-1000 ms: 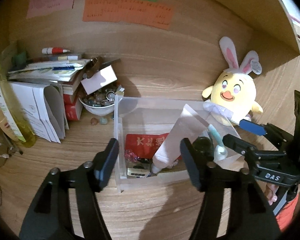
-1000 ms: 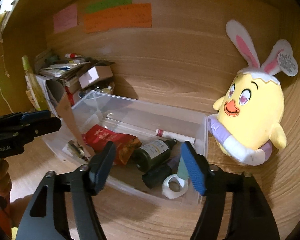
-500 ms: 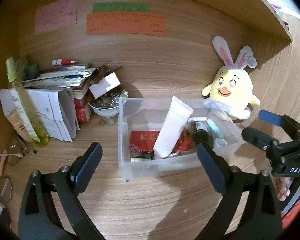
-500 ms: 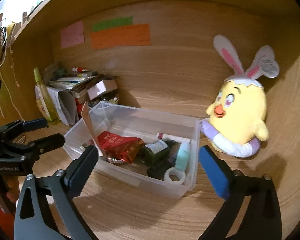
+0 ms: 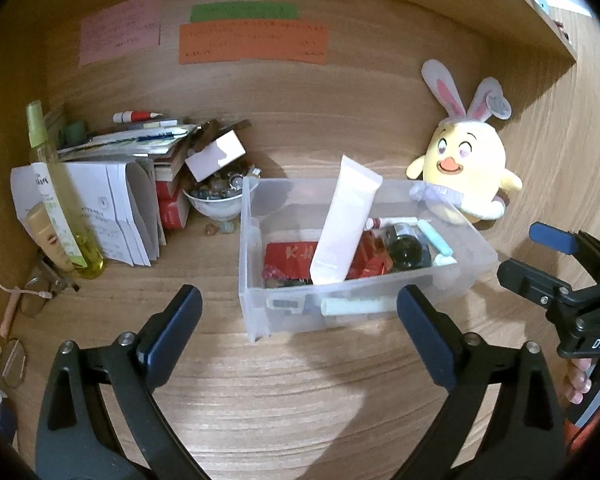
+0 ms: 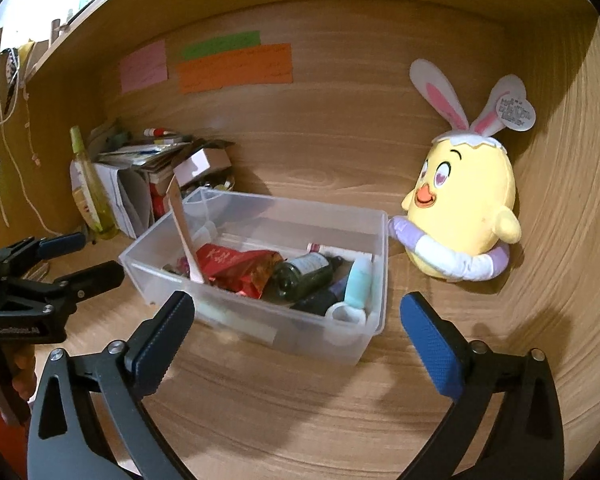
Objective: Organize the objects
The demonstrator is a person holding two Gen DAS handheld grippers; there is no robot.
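A clear plastic bin stands on the wooden desk. Inside it a white tube leans upright, beside a red packet, a dark bottle, a pale blue stick and a tape roll. My left gripper hangs open in front of the bin, nothing between its fingers. My right gripper is open too, just short of the bin's near wall. Each gripper shows at the edge of the other's view.
A yellow chick plush with bunny ears sits right of the bin. To the left are stacked books and papers, a bowl of beads, a yellow-green bottle and glasses. Sticky notes hang on the back wall.
Both grippers opened wide and drew back from the bin. The white tube, earlier between the left fingers, now leans free in the bin.
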